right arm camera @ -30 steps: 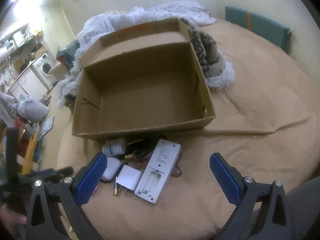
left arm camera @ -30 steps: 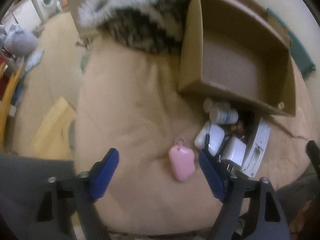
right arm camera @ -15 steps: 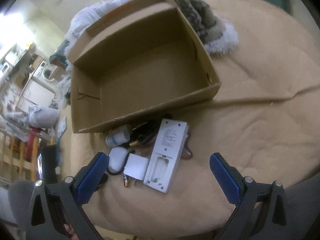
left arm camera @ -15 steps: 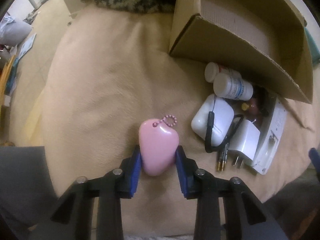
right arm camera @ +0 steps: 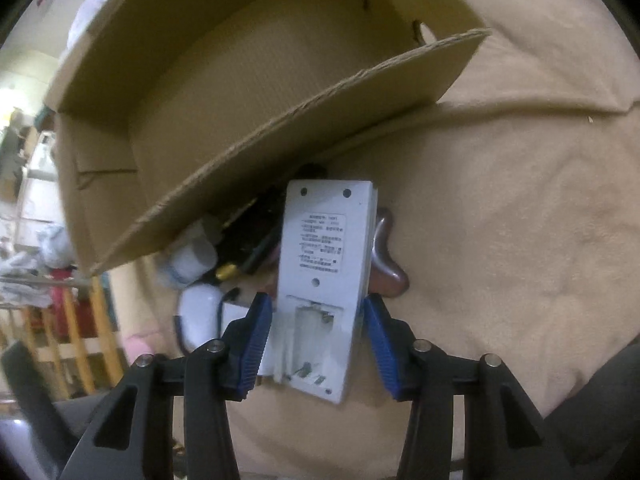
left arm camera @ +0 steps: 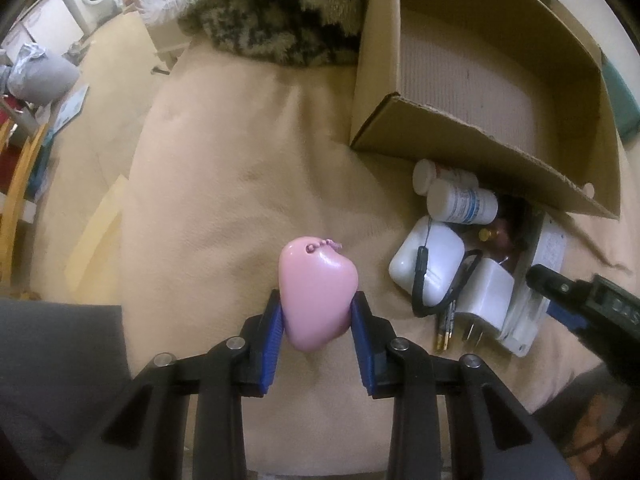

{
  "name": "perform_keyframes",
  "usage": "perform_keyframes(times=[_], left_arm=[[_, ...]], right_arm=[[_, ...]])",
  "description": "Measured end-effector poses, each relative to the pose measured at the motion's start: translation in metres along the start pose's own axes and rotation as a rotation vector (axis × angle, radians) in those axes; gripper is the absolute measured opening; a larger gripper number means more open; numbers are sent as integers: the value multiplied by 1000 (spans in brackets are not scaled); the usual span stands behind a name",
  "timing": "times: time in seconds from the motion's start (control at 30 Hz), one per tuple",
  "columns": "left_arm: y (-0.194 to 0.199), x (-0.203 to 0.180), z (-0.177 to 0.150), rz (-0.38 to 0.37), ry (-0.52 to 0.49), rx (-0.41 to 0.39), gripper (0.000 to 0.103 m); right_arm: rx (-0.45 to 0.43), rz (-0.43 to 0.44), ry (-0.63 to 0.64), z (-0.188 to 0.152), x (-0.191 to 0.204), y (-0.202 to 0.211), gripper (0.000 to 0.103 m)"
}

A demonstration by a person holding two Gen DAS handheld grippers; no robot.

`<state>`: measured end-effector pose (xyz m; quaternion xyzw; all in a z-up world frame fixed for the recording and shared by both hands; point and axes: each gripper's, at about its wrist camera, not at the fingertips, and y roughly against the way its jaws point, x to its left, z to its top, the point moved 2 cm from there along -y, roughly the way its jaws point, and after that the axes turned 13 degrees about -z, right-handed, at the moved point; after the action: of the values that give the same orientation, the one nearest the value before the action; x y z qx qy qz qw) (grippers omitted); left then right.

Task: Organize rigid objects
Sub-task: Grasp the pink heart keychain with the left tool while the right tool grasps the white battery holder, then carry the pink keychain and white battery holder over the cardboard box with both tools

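My left gripper (left arm camera: 316,312) is shut on a pink heart-shaped charm (left arm camera: 316,276) with a bead chain, just over the beige blanket. My right gripper (right arm camera: 318,320) straddles the lower end of a white battery device (right arm camera: 324,240) lying face down with its battery bay uncovered. Its jaws are closing and the pads sit right at the device's sides, a thin gap still showing on the left. One of the right gripper's fingers (left arm camera: 560,286) shows in the left wrist view beside that device (left arm camera: 548,248). An open cardboard box (left arm camera: 460,148) stands just behind the pile.
Beside the device lie two white pill bottles (left arm camera: 460,202), a white earbud case (left arm camera: 426,264) with a black strap, a white plug charger (left arm camera: 486,296) and a brown curved object (right arm camera: 386,264). A furry throw (left arm camera: 280,12) lies behind the box. The bed edge drops off at left.
The left gripper closed on the pink charm and has lifted it slightly. The right gripper dropped down to the white device and its jaws narrowed around it.
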<state>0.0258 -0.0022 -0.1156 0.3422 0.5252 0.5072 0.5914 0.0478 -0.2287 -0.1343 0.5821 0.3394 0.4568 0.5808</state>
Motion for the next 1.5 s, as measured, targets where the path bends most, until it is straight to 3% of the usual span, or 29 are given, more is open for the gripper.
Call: perform_keyframes(times=[0.2, 0.53, 0.87, 1.07, 1.33, 1.5], left_arm=[[3, -1, -8, 39, -12, -8, 29], [31, 14, -20, 13, -10, -55, 29], [55, 14, -11, 28, 3, -124, 29], [84, -3, 6, 23, -46, -209, 29], [120, -44, 51, -20, -136, -283, 29], [106, -73, 81, -37, -195, -251, 29]], right_arm=[[11, -88, 10, 0, 12, -15, 53], [-67, -118, 40, -17, 0, 9, 49], [-197, -16, 59, -33, -3, 66, 49], [-288, 114, 99, -21, -5, 111, 49], [-368, 183, 162, 28, -1, 143, 49], [-357, 182, 187, 58, 9, 134, 49]])
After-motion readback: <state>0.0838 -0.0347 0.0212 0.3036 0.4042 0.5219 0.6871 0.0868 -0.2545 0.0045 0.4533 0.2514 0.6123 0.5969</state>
